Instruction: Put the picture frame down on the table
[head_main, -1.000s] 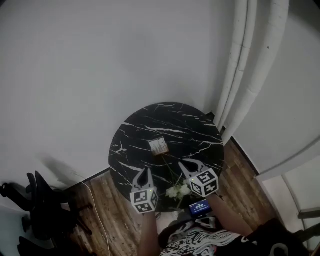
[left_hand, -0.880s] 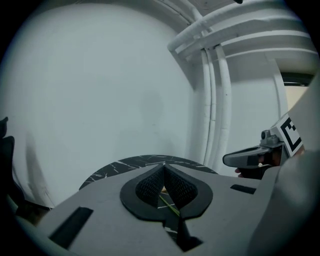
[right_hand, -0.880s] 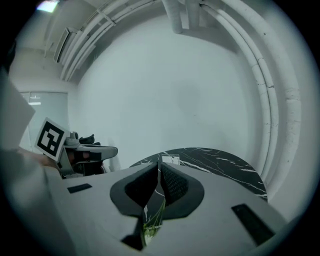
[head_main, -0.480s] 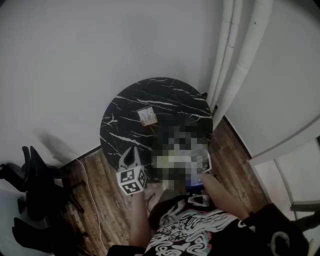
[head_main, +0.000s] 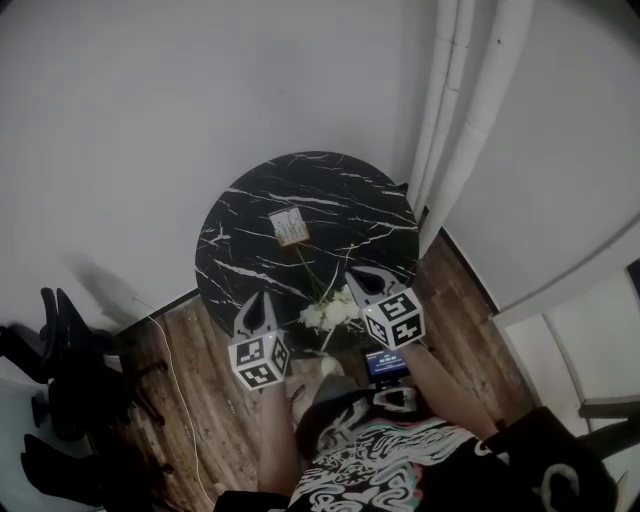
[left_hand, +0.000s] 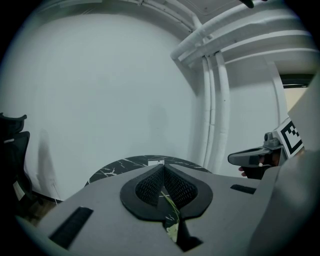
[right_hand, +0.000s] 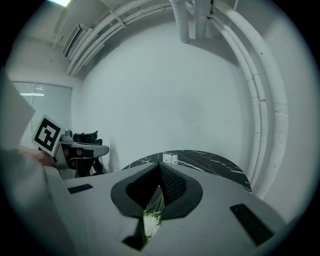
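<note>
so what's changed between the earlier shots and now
The left gripper and the right gripper have both drawn back a little from the picture frame, toward the person. Both have their jaws shut and empty. The head camera shifted too, so the whole scene sits higher in view. Nothing was taken hold of or let go. The picture frame and the white flowers kept their places on the table.

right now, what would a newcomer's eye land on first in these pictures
The round black marble table with white veins stands out against the pale wall, with a small pale picture frame near its middle. A bunch of white flowers sits at its near edge, between the left hand-held gripper and the right hand-held gripper, both shut and empty.
</note>
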